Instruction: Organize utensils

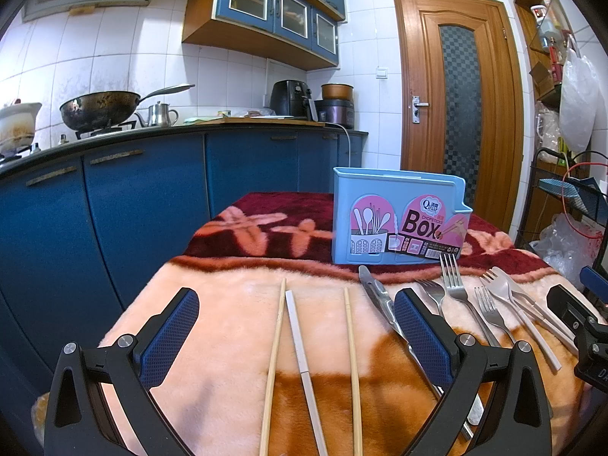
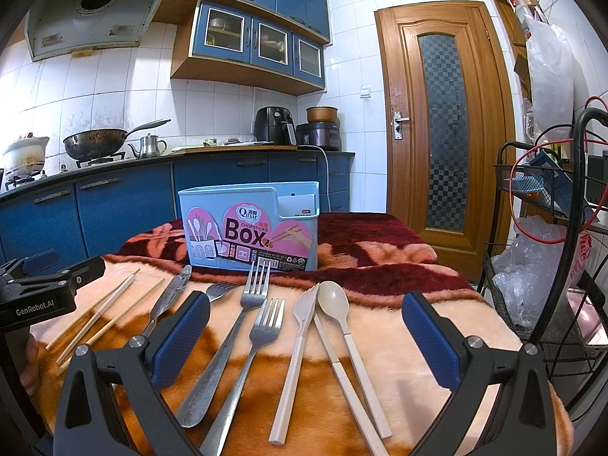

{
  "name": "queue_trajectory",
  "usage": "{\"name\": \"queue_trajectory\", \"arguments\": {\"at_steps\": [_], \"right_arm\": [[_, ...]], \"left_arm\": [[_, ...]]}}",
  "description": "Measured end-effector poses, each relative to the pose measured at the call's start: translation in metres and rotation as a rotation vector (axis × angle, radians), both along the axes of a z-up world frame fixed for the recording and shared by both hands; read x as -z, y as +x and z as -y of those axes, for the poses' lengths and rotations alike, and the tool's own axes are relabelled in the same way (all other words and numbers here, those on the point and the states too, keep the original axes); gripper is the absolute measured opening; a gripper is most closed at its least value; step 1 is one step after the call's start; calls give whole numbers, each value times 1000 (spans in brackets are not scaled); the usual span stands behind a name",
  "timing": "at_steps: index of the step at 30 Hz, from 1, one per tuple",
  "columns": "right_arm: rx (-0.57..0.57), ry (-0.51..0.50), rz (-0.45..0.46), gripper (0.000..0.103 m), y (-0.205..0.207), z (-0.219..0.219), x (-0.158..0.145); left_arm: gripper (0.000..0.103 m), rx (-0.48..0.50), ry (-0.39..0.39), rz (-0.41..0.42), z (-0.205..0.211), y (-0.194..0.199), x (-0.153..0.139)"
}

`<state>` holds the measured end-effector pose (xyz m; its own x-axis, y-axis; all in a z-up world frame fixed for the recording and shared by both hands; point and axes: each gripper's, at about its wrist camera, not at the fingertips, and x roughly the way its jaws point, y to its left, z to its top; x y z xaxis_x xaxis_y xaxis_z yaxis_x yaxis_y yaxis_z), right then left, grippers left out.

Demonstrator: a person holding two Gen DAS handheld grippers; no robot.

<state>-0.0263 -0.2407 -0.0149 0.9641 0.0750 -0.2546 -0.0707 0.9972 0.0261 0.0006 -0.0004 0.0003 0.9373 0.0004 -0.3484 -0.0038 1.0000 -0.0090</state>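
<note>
A light blue chopsticks box [image 1: 399, 216] [image 2: 250, 226] stands upright at the back of the blanket-covered table. Two bamboo chopsticks [image 1: 273, 364] and a white chopstick [image 1: 302, 357] lie between the fingers of my left gripper [image 1: 296, 334], which is open and holds nothing. A metal knife [image 1: 380, 300] and several metal forks [image 1: 456, 288] lie to its right. My right gripper [image 2: 306, 338] is open above two metal forks [image 2: 247, 326], a beige plastic fork [image 2: 296, 345], a beige spoon [image 2: 338, 311] and a white chopstick [image 2: 342, 372].
A pink, orange and dark red fleece blanket [image 2: 399, 266] covers the table. Blue kitchen cabinets [image 1: 133, 205] run along the left with a wok [image 1: 98, 110] and a kettle on the counter. A black wire rack [image 2: 551, 266] with bags stands right. A wooden door [image 2: 440, 125] is behind.
</note>
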Motion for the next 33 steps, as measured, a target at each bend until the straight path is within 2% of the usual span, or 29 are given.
{"name": "queue_trajectory", "arguments": {"at_steps": [23, 33], "right_arm": [[3, 0, 14, 103, -2, -2, 1], [-22, -5, -41, 103, 6, 0, 0]], "left_arm": [[102, 0, 0, -4, -2, 2, 2], [102, -9, -11, -7, -3, -1, 2]]}}
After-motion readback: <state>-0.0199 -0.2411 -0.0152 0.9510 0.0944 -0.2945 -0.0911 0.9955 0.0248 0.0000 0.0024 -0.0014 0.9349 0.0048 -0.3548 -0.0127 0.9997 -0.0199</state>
